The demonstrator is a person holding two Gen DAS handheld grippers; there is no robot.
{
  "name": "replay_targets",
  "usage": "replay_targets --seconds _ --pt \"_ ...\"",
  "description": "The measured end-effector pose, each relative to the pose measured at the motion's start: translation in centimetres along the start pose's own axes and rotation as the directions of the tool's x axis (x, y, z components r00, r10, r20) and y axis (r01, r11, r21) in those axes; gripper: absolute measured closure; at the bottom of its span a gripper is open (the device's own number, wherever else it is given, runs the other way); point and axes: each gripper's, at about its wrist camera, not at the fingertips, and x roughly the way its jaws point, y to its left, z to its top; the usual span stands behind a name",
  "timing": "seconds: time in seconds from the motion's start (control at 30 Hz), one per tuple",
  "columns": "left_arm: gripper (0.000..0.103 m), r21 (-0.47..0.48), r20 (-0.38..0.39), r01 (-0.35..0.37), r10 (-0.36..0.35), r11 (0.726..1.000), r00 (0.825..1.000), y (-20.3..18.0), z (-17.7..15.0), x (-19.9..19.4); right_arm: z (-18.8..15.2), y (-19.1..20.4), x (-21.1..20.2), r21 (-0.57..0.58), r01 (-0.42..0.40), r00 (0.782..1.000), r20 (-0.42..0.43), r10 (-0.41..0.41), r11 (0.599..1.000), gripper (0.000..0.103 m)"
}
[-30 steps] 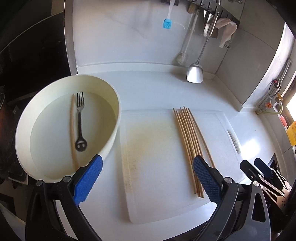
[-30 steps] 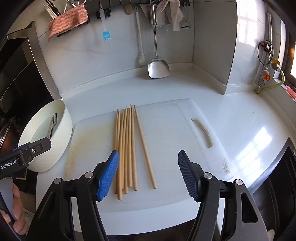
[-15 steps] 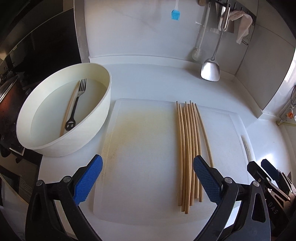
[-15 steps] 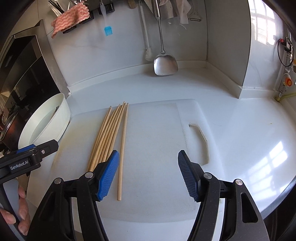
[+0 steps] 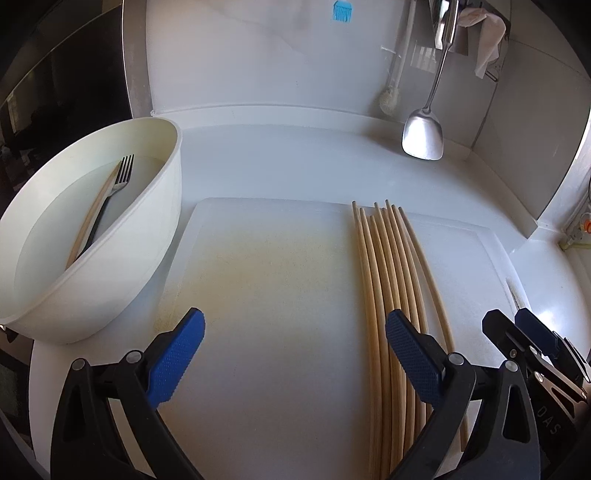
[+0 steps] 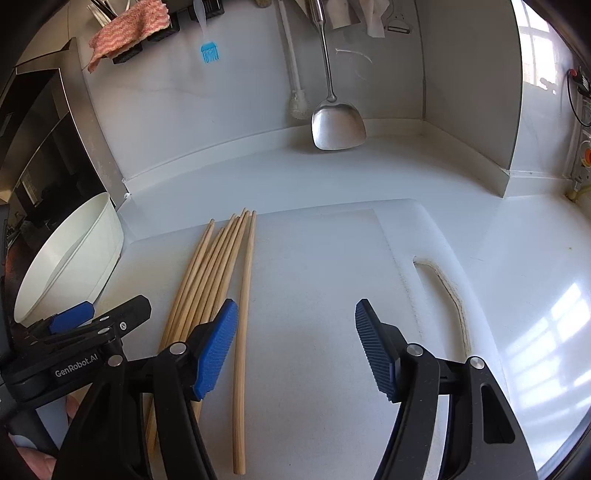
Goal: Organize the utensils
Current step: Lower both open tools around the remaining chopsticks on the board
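Observation:
Several wooden chopsticks (image 5: 388,280) lie side by side on a white cutting board (image 5: 280,295); they also show in the right wrist view (image 6: 210,280). A white bowl (image 5: 155,221) at the left holds a fork (image 5: 114,188) and one chopstick (image 5: 92,218). My left gripper (image 5: 295,354) is open and empty over the board, its right finger above the chopsticks. My right gripper (image 6: 295,343) is open and empty, just right of the chopsticks, with one chopstick (image 6: 243,332) lying apart between its fingers.
A metal spatula (image 6: 338,125), a white brush (image 6: 299,99) and a blue silicone brush (image 6: 210,51) hang on the back wall. A pink cloth (image 6: 129,26) hangs at the top left. The bowl (image 6: 74,258) stands at the counter's left edge.
Both grippers have moved forward and lower toward the board. The left view has swung right, away from the bowl. The chopsticks have not moved.

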Motion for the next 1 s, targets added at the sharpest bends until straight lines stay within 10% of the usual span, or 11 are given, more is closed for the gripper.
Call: replay_targets --seconds 1.0 --pt "0.005 0.04 -0.049 0.008 -0.006 0.999 0.999 -0.4 0.0 2.6 0.3 0.6 2.9 -0.059 0.041 0.997 -0.064 -0.045 0.997 0.04"
